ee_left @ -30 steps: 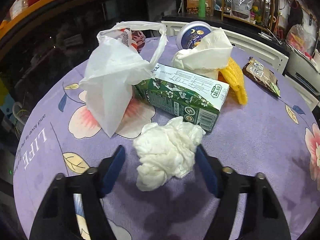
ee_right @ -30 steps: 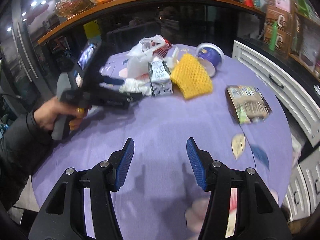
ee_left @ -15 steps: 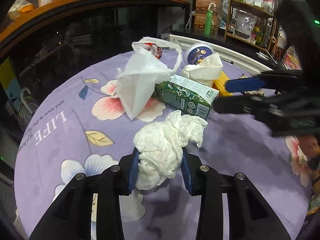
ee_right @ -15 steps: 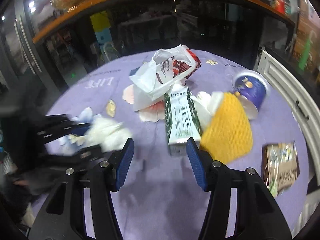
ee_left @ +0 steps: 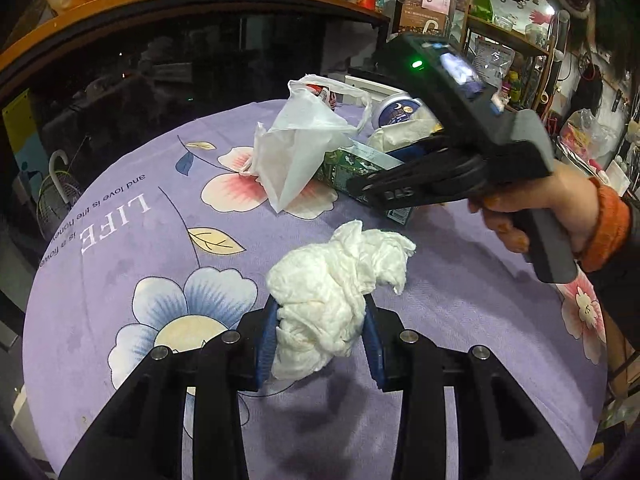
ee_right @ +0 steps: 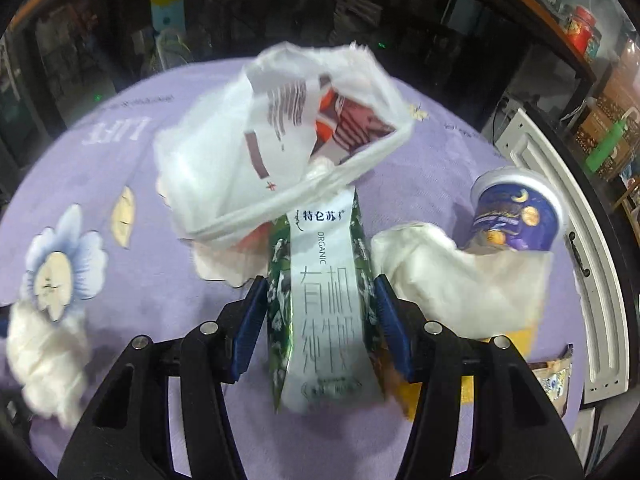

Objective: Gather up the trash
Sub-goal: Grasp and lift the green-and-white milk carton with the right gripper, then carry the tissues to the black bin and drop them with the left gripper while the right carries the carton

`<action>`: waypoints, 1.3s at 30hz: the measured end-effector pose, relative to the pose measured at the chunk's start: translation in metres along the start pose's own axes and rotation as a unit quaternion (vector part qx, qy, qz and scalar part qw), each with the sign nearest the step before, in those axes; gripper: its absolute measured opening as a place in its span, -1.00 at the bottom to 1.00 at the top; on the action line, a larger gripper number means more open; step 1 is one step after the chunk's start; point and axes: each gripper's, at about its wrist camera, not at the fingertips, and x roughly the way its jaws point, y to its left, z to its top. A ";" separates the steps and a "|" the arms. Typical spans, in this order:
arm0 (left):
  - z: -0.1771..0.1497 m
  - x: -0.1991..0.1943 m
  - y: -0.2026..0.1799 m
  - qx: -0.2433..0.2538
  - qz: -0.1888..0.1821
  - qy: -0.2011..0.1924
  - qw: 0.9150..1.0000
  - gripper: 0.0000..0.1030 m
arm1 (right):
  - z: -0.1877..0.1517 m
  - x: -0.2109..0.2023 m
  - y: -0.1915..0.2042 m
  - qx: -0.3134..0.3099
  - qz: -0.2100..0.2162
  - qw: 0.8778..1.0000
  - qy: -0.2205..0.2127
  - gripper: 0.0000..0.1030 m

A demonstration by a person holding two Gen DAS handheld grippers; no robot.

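White crumpled tissue wad (ee_left: 336, 296) sits clamped in the left gripper (ee_left: 320, 336), lifted for binning; the right gripper (ee_right: 320, 324) straddles the green-and-white milk carton (ee_right: 324, 312) lying mid-table, pads closing in, contact unclear.

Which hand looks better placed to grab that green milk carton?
Right. Its tongs straddle the milk carton, while the left tongs are full of crumpled tissue.
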 end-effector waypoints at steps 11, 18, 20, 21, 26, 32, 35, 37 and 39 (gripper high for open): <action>-0.012 -0.012 -0.007 -0.007 -0.002 -0.005 1.000 -0.28 | -0.035 -0.040 0.014 0.002 0.025 0.999 -0.030 -0.01; -0.027 -0.022 -0.015 -0.013 -0.006 -0.002 1.000 -0.28 | -0.089 -0.085 0.022 0.029 0.069 0.996 -0.047 -0.01; -0.034 -0.028 -0.022 -0.013 -0.009 -0.001 1.000 -0.28 | -0.106 -0.097 0.022 0.038 0.080 0.995 -0.049 -0.01; -0.038 -0.031 -0.026 -0.011 -0.010 -0.001 1.000 -0.28 | -0.118 -0.104 0.022 0.045 0.086 0.994 -0.050 -0.01; -0.053 -0.045 -0.045 -0.012 -0.022 -0.003 1.000 -0.29 | -0.169 -0.133 0.018 0.061 0.083 0.993 -0.063 -0.01; -0.065 -0.058 -0.086 0.002 -0.043 -0.008 0.999 -0.28 | -0.236 -0.183 -0.003 0.095 0.051 0.988 -0.114 -0.01; -0.069 -0.062 -0.111 0.018 -0.053 -0.009 0.998 -0.28 | -0.260 -0.200 -0.014 0.109 0.034 0.985 -0.130 -0.01; -0.072 -0.064 -0.129 0.026 -0.061 -0.011 0.998 -0.28 | -0.282 -0.215 -0.020 0.117 0.019 0.983 -0.139 -0.01; -0.073 -0.066 -0.145 0.034 -0.071 -0.013 0.997 -0.28 | -0.302 -0.227 -0.029 0.131 0.011 0.980 -0.148 -0.01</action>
